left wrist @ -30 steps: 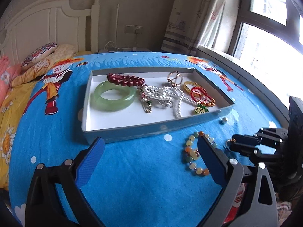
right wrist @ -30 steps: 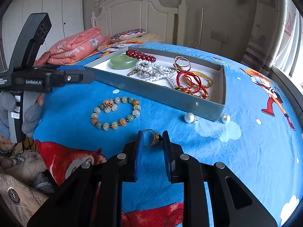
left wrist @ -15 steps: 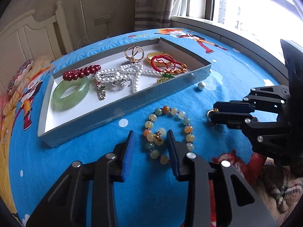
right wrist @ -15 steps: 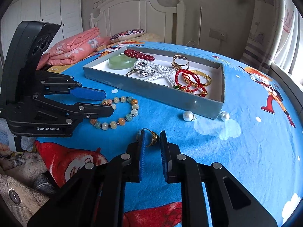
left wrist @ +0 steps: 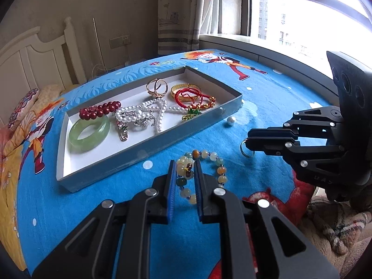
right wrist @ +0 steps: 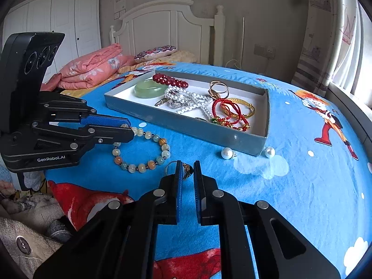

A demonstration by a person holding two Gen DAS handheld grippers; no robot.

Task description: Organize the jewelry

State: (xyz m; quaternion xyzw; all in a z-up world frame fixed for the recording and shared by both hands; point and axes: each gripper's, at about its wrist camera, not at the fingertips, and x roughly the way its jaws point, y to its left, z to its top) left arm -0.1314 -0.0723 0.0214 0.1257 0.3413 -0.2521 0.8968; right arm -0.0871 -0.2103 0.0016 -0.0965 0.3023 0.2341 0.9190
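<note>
A grey tray on the blue bedspread holds a green bangle, red beads, pearls, gold and red bracelets. My left gripper is shut on one side of a multicoloured bead bracelet that lies in front of the tray. My right gripper is shut on a ring just right of the bracelet, at the bedspread.
Two loose pearl earrings lie by the tray's near right corner. A folded pink quilt and a pillow lie by the white headboard. Blankets hang at the bed's near edge. A window sill runs along the right.
My left gripper moved from the tray's front over to the bead bracelet and closed from wide open onto it. My right gripper narrowed onto the ring and stayed in place.
</note>
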